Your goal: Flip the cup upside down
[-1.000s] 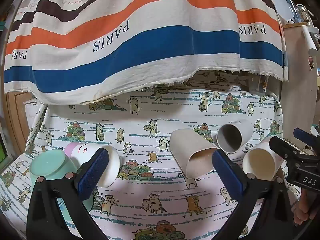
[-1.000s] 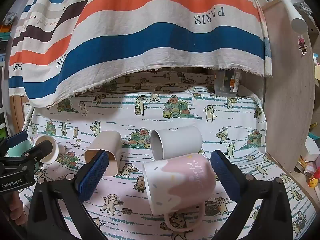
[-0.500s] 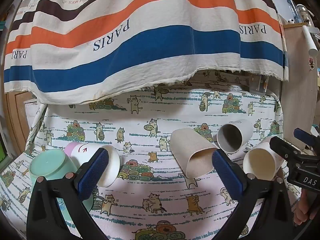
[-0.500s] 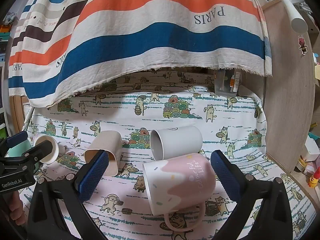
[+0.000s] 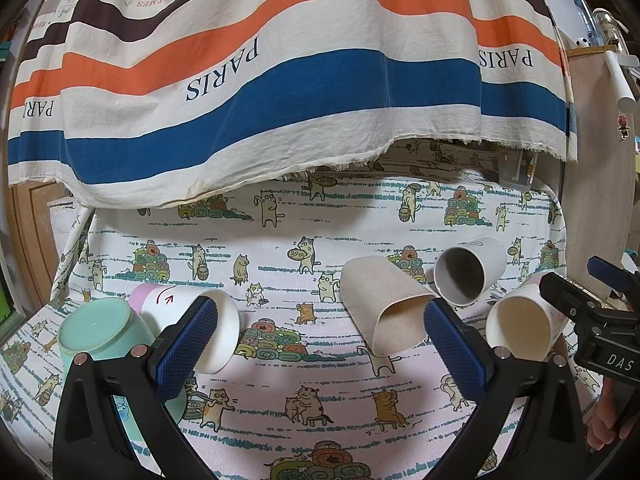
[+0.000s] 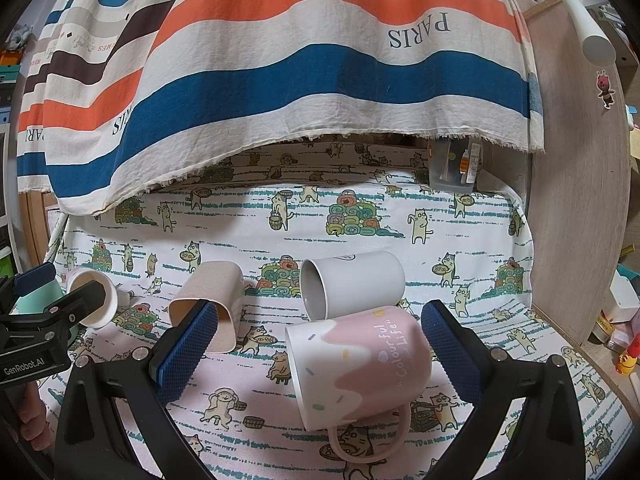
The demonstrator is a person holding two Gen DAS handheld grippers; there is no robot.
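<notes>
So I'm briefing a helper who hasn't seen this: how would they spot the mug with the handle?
On the cat-print cloth, the pink-and-white mug lies on its side between the right gripper fingers. Only it has a handle and lettering.

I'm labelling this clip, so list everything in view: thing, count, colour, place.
pink-and-white mug: 1, on its side, between the right tongs' fingers, nearest that camera
grey cup: 1, on its side, behind the mug
beige cup: 1, on its side, centre
paper cup: 1, white and pink, on its side, left
mint cup: 1, base up, far left
cat-print cloth: 1, white, covering the surface
striped cloth: 1, orange, blue, brown, hanging behind
left tongs: open, empty
right tongs: open, straddling the mug
</notes>
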